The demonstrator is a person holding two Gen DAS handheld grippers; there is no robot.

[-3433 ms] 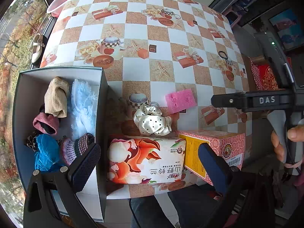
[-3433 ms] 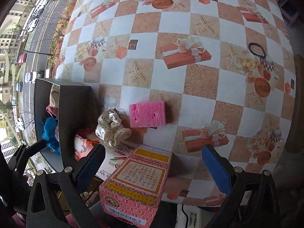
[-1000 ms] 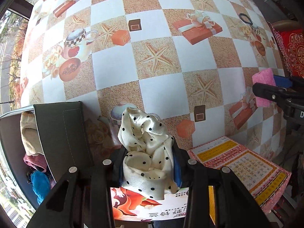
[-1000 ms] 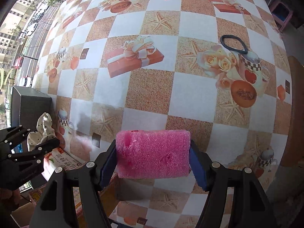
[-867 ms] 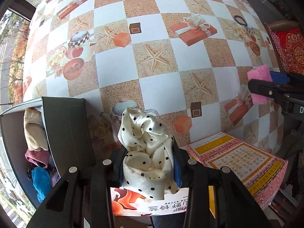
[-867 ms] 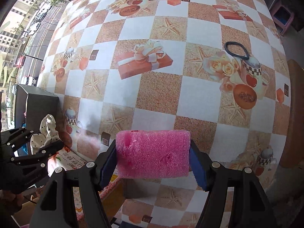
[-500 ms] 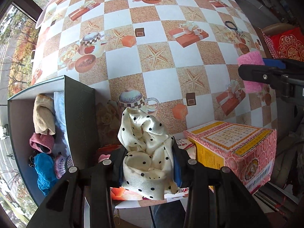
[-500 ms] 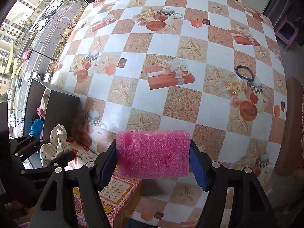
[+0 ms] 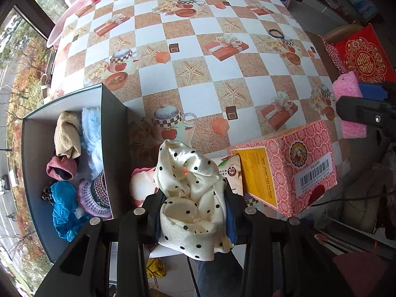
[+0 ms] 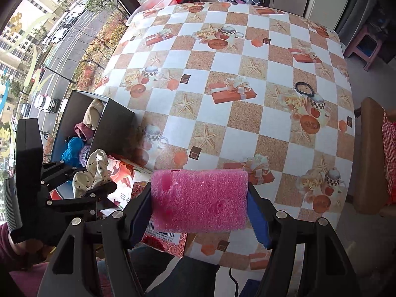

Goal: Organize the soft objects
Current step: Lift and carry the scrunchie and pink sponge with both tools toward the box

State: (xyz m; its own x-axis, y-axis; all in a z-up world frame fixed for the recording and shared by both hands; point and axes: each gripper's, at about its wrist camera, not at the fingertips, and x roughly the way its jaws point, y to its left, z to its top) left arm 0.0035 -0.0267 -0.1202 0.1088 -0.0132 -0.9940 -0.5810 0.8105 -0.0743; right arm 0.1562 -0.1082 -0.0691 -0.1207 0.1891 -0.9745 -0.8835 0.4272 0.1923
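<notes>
My left gripper (image 9: pixel 193 212) is shut on a cream polka-dot scrunchie (image 9: pixel 191 193) and holds it raised above the table's near edge, right of the dark box (image 9: pixel 113 128). It also shows in the right wrist view (image 10: pixel 92 173). My right gripper (image 10: pixel 199 204) is shut on a pink sponge (image 10: pixel 199 200), raised above the near edge; the sponge also shows in the left wrist view (image 9: pixel 346 91). The box holds several soft items: a tan cloth (image 9: pixel 66 136), a pale blue fluffy piece (image 9: pixel 91 133), a blue scrunchie (image 9: pixel 63 205).
A pink patterned carton (image 9: pixel 289 163) and a tissue pack (image 9: pixel 141 183) lie at the table's near edge below the grippers. A black hair tie (image 10: pixel 304 89) lies far right on the checked tablecloth (image 10: pixel 222 113). A pink basin (image 9: pixel 66 19) sits at the far left corner.
Both grippers closed on their items earlier and have since lifted and pulled back toward the near edge. The scrunchie and sponge rose off the table with them.
</notes>
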